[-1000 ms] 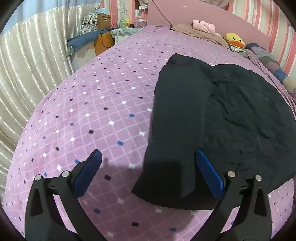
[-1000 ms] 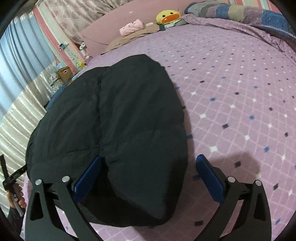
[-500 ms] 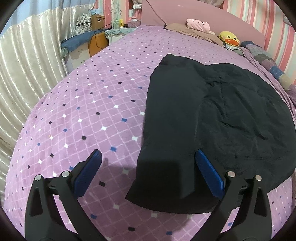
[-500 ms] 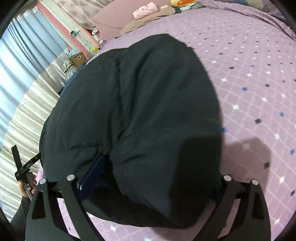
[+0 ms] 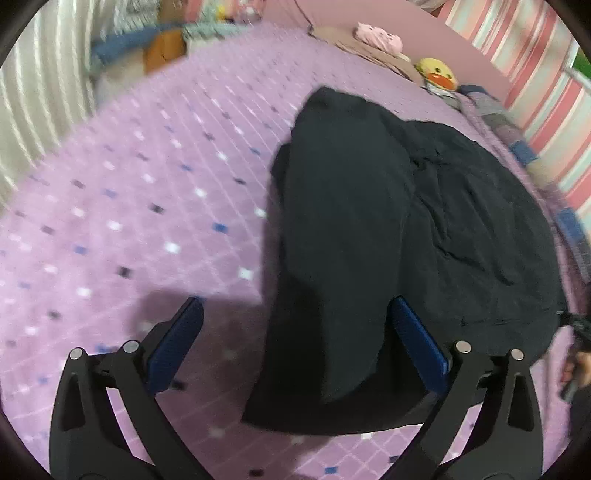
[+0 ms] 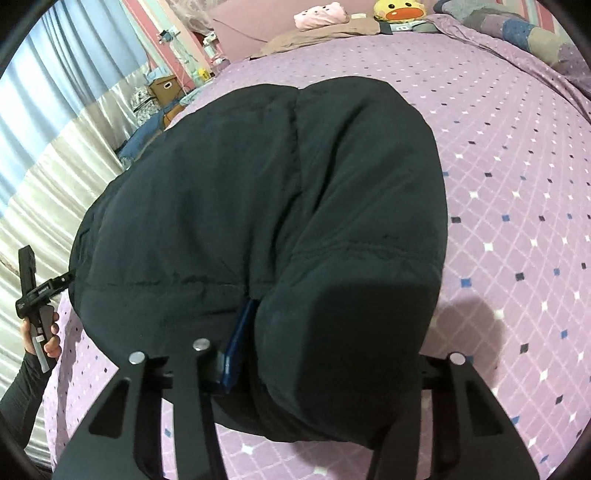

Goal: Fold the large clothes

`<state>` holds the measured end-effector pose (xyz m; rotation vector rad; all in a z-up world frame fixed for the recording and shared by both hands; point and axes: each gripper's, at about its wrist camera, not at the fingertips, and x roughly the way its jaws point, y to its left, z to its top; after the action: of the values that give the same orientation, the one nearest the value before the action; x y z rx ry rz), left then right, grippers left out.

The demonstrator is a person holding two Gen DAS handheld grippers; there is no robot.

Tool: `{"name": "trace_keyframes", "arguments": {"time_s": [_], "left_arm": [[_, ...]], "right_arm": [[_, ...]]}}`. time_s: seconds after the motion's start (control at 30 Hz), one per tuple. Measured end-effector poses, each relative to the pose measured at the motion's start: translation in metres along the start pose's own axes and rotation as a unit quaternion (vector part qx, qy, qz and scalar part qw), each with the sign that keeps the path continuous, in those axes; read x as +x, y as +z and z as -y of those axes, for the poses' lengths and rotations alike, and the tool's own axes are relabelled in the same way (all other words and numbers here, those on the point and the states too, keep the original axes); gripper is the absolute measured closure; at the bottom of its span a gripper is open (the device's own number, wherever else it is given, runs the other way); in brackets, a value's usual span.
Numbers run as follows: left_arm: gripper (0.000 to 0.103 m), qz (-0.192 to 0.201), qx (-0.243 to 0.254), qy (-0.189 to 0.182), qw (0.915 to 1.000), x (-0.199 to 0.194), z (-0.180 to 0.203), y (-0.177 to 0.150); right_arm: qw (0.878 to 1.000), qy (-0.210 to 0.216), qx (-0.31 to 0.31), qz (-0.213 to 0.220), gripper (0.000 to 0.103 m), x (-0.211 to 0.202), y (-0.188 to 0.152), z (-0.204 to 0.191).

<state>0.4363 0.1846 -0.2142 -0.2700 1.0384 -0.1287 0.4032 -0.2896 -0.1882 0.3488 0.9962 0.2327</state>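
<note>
A black padded jacket point(image 5: 461, 229) lies spread on the purple bedspread point(image 5: 129, 206), with one sleeve point(image 5: 343, 229) folded over its left side. My left gripper point(image 5: 295, 339) is open just above that sleeve's cuff end, which lies between the blue pads point(image 5: 417, 343) without touching them. In the right wrist view the jacket point(image 6: 221, 192) fills the middle. My right gripper point(image 6: 338, 350) is closing on the puffy right sleeve point(image 6: 351, 295). Its left pad point(image 6: 240, 343) presses into the fold beside the sleeve, and fabric hides the other finger.
A pink pillow point(image 6: 321, 14), a yellow duck toy point(image 6: 399, 9) and a patchwork quilt point(image 6: 517, 26) sit at the head of the bed. Boxes and clutter point(image 6: 162, 88) stand by the curtain. A hand point(image 6: 40, 336) holds the left gripper at the bed's left edge.
The right gripper's jaws have narrowed around the jacket's sleeve, and the left pad now digs into the fold. The left gripper has tipped down and come closer to the folded sleeve.
</note>
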Motion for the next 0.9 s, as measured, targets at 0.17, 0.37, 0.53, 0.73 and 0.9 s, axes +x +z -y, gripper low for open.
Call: {"name": "trace_keyframes", "arguments": {"time_s": [0.17,0.37,0.53,0.73,0.9], "left_arm": [[0.003,-0.023,0.010,-0.059,0.9979,0.018,0.009,-0.005],[0.003,-0.050,0.038,-0.066,0.9959,0.032,0.035,-0.007],[0.012,-0.066,0.079,-0.026,0.9943,0.033,0.066,0.001],[0.043,-0.061,0.125,0.035,0.9897,0.024,0.094,0.004],[0.056,-0.046,0.156,0.092,0.9824,0.018,0.121,0.004]], "right_arm": [[1.000,0.008,0.008,0.003,0.053,0.000,0.003,0.007],[1.000,0.015,0.012,0.000,0.050,0.002,0.002,0.014],[1.000,0.013,0.017,-0.006,0.048,0.002,0.002,0.023],[1.000,-0.019,0.004,-0.005,0.059,-0.004,0.005,0.007],[0.999,-0.049,-0.021,-0.006,0.068,-0.009,0.010,-0.008]]}}
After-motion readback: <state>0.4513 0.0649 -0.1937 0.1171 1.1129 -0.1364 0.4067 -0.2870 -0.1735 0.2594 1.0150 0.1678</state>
